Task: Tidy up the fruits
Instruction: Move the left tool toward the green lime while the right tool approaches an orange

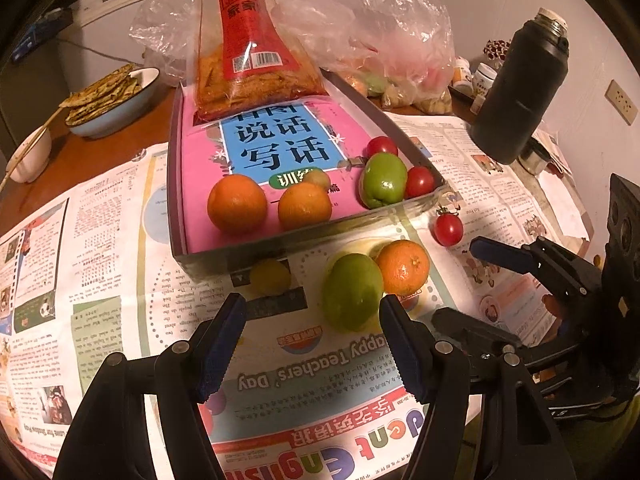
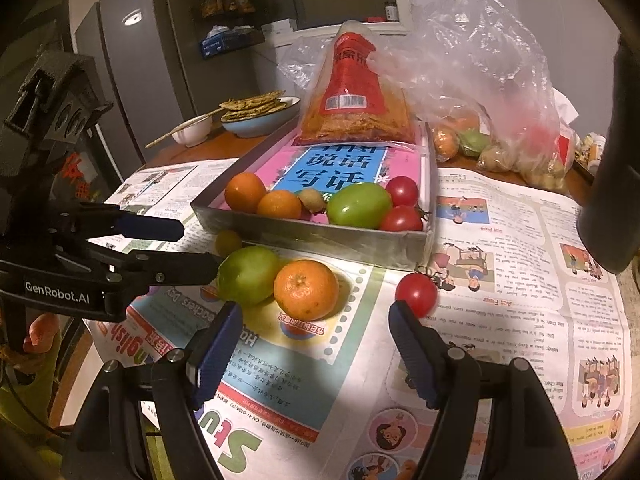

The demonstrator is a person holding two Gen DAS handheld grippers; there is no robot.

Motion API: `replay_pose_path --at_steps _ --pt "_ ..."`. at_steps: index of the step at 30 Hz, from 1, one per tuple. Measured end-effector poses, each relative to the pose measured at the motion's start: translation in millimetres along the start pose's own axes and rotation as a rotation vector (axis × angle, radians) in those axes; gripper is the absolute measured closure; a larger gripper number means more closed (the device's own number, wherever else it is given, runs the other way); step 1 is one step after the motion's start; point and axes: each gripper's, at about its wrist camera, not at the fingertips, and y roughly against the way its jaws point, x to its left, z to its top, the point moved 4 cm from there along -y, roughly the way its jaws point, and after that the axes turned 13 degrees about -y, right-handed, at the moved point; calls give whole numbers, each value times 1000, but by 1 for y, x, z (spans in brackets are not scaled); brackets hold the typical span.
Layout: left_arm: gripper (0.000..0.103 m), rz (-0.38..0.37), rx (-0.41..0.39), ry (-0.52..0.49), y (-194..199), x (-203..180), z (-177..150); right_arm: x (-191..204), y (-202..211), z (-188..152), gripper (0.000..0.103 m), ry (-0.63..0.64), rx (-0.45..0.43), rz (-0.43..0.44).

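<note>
While both grippers, left [image 1: 312, 344] and right [image 2: 314, 350], hover spread and empty, I'd straddle the green fruit [image 1: 352, 291] touching the mandarin [image 1: 403, 267] beside the tray [image 1: 320, 236], squeezing gently.

Right wrist view: the right gripper [image 2: 314, 322], jaws apart and empty, hovers over the newspaper [image 2: 500, 320] just in front of the shallow tray [image 2: 320, 240]. Before the tray lie a green fruit [image 2: 248, 276] touching an orange [image 2: 306, 290], and a red tomato [image 2: 416, 294] (apart, rightward). Left of the tray, the left gripper [image 2: 188, 248] reaches toward the green fruit.
</note>
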Motion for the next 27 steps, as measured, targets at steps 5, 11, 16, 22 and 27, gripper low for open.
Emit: replay_pose_path --at_steps 5,11,16,22,27 --pt "32 -18 4 -14 -3 -4 0 4 -13 -1 28 42 25 -27" --pt "32 -32 18 -35 -10 -10 -1 8 -33 1 29 118 57 -65" --pt "32 -61 25 -34 -16 -10 -1 13 -45 5 31 203 59 -69" --pt "32 -97 39 -40 -26 -14 1 16 -53 4 60 235 81 -22" --pt "36 -112 43 -27 -34 -13 6 13 -47 0 60 215 69 0"
